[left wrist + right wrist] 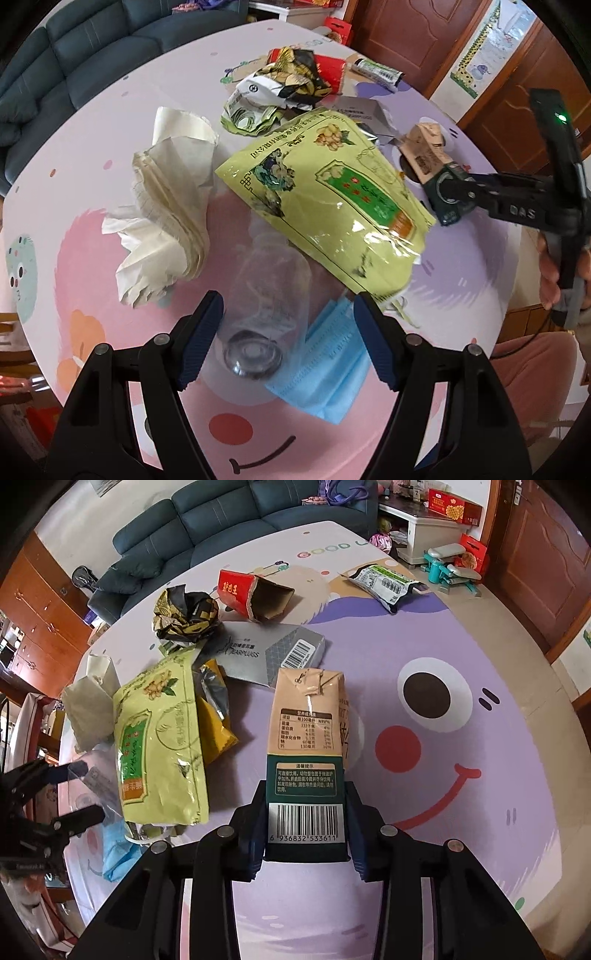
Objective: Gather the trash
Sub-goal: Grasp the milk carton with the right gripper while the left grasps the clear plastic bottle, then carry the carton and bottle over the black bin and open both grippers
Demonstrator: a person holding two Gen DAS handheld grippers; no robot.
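My right gripper is shut on a tan and green drink carton, held by its base above the table; the carton also shows in the left wrist view. My left gripper is open, its jaws on either side of a clear plastic bottle lying on the table. A blue face mask lies by its right finger. A yellow-green snack bag and crumpled white paper lie beyond.
The round cartoon-print table also carries a red box, a crumpled black and gold wrapper, a grey box and a white-green packet. A sofa stands behind.
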